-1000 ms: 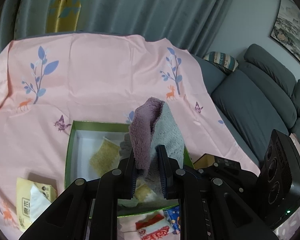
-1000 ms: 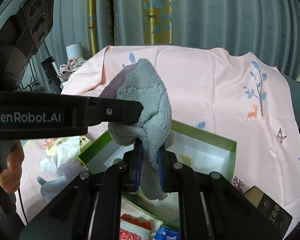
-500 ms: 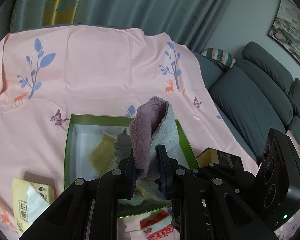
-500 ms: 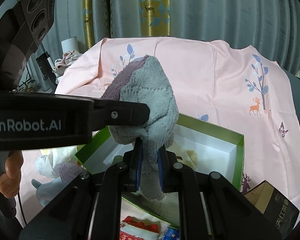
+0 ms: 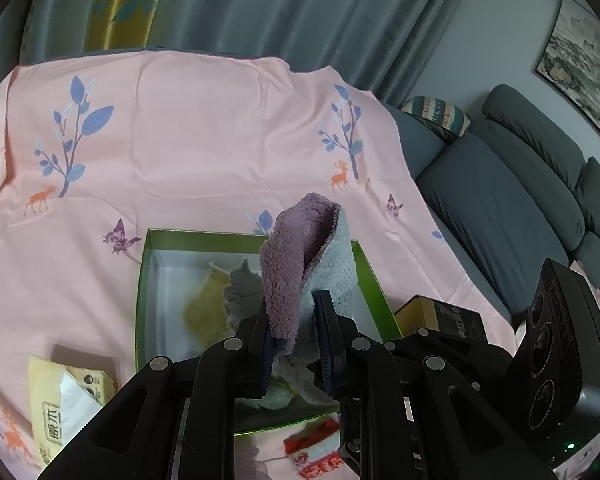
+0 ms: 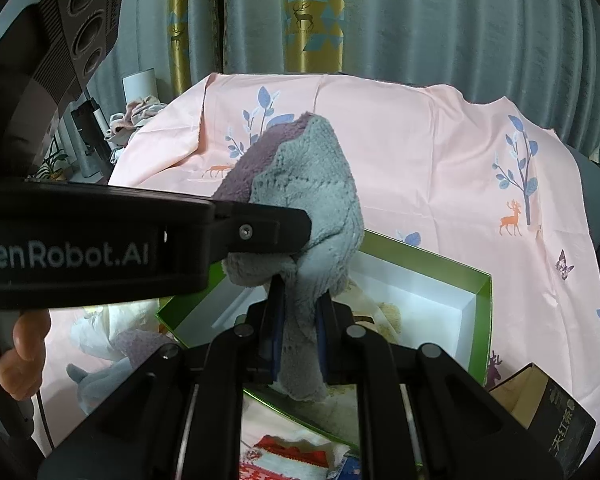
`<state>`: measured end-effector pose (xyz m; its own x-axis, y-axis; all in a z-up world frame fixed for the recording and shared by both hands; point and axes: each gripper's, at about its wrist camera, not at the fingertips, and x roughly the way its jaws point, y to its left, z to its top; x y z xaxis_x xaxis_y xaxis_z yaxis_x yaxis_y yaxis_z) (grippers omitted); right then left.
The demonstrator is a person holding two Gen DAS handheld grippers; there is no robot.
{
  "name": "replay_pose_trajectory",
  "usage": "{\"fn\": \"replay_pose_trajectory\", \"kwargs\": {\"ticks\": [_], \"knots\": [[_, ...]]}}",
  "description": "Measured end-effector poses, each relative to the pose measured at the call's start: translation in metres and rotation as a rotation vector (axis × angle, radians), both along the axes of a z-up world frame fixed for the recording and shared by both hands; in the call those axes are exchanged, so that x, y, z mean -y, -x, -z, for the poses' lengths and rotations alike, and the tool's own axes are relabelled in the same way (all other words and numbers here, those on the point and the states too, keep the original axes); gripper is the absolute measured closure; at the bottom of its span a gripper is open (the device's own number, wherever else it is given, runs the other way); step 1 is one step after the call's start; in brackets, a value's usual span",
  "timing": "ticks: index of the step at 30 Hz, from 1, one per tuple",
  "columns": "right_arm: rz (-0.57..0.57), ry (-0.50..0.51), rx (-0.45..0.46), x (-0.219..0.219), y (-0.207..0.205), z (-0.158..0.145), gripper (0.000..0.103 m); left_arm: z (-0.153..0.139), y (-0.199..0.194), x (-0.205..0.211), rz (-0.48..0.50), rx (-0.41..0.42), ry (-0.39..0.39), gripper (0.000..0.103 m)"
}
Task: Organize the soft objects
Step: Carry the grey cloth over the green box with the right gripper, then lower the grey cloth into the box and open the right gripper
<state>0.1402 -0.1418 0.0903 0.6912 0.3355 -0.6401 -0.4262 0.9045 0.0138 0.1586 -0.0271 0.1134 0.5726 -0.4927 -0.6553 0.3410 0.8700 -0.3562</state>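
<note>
A fluffy cloth, purple on one side and grey on the other (image 5: 300,256) (image 6: 316,200), hangs folded above the green box (image 5: 140,304) (image 6: 484,320). My left gripper (image 5: 296,340) is shut on its lower edge. My right gripper (image 6: 298,332) is shut on another part of the same cloth. In the right wrist view the left gripper's arm (image 6: 228,232) reaches in from the left and pinches the cloth. Inside the white-lined box lie a yellow cloth (image 5: 206,304) and a grey one (image 5: 244,292).
A pink printed sheet (image 5: 200,140) covers the table. A tissue pack (image 5: 66,404) lies left of the box, a dark carton (image 5: 448,320) (image 6: 556,416) to its right, red-and-white fabric (image 5: 320,448) in front. A grey sofa (image 5: 500,208) stands at the right. A purple-grey cloth (image 6: 112,364) lies at left.
Both grippers keep their hold on the cloth. The view has shifted slightly, so the box sits a little lower and closer beneath the cloth.
</note>
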Motion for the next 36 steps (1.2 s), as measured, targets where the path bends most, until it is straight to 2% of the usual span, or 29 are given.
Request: {"fn": "replay_pose_trajectory", "kwargs": {"ticks": [36], "knots": [[0.016, 0.022, 0.007, -0.0007, -0.0059, -0.0011, 0.090, -0.0018, -0.0095, 0.0052, 0.006, -0.002, -0.014, 0.084]]}}
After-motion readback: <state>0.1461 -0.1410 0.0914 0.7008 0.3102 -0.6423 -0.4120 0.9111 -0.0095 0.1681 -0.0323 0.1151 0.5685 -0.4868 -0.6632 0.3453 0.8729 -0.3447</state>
